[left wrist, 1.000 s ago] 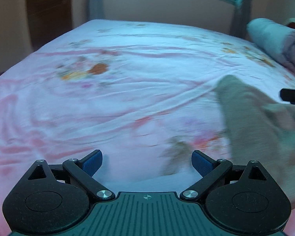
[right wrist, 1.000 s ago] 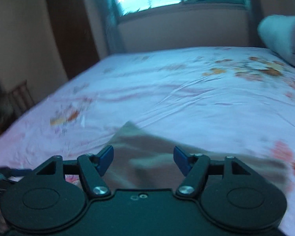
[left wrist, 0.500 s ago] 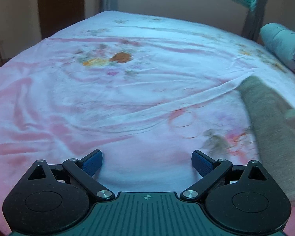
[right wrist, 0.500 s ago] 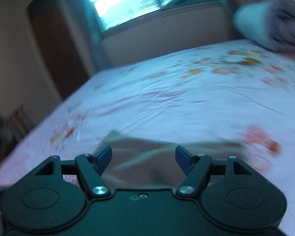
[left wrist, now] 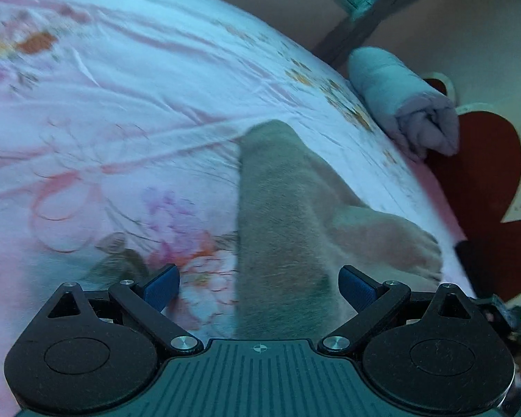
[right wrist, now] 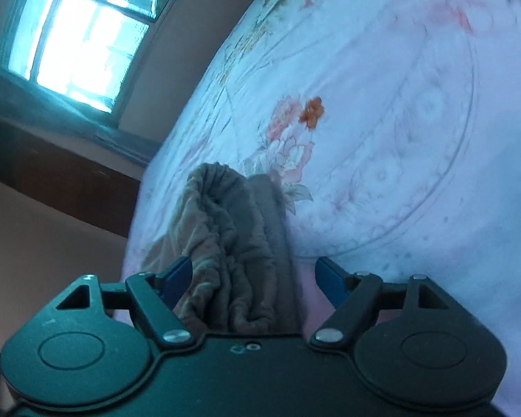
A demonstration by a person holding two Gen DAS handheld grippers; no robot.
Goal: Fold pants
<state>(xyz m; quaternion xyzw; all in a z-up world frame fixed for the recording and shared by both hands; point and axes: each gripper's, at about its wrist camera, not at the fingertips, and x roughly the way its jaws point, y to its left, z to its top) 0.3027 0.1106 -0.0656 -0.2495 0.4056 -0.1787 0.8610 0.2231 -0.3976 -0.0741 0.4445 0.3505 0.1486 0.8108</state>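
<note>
The right gripper [right wrist: 251,278] has just been widened around the gathered waistband of the soft grey-brown pants [right wrist: 232,243] — released, not pinched; the left gripper [left wrist: 258,286] is held open too.

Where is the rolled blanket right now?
In the left wrist view, the rolled blanket lies at upper right on the bedsheet's far edge, beyond the pants. The right wrist view doesn't show it.

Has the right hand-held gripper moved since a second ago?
Yes. The right hand-held gripper has rolled and dropped: the window, earlier level at top centre, now sits tilted at upper left. Its jaws have been opening, with the pants bunched between them.
</note>
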